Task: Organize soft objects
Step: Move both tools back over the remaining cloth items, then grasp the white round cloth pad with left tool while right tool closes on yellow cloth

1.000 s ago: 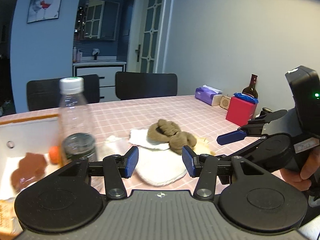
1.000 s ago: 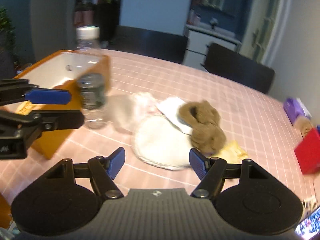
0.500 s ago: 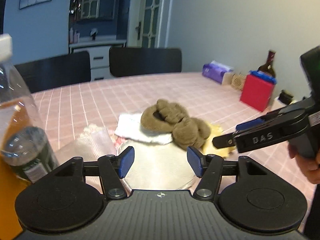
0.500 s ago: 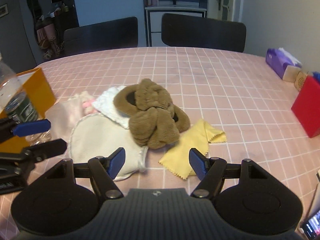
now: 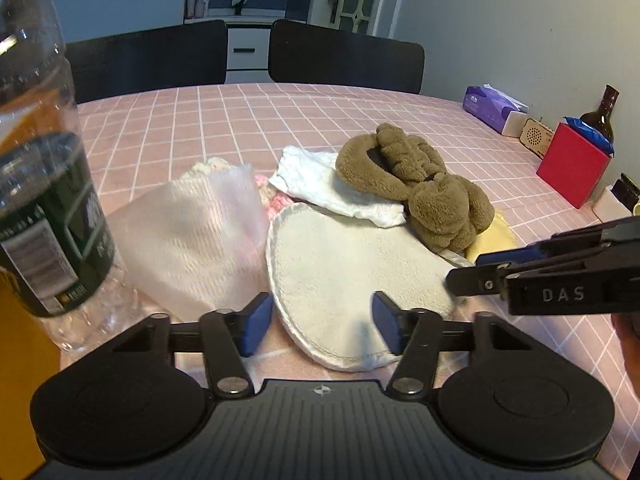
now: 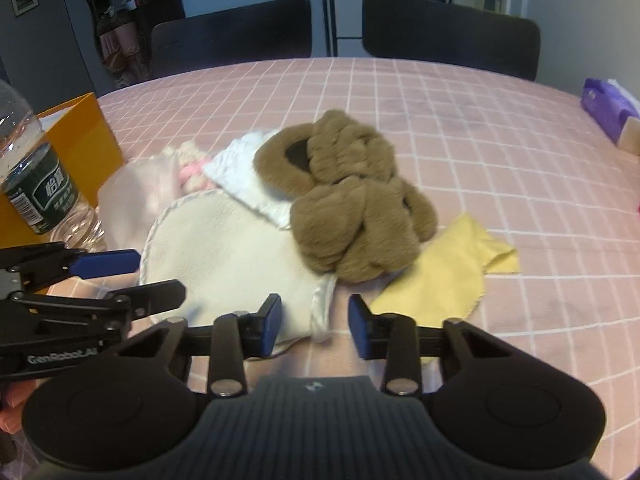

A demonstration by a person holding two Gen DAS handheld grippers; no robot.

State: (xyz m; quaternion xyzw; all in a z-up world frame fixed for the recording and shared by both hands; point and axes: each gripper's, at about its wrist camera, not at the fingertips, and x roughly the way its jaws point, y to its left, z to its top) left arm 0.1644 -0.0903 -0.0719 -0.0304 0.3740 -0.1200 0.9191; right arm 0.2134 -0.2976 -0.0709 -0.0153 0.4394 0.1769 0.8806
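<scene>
Brown fuzzy slippers (image 6: 348,204) sit mid-frame on the pink tabletop (image 6: 500,152), overlapping a cream round cloth (image 5: 348,276). Left gripper (image 5: 318,320) and right gripper (image 6: 314,322) hover low, fingers spread, holding nothing.

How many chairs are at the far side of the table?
2. One black chair sits behind the table's far edge on the left, the other chair beside it on the right.
</scene>
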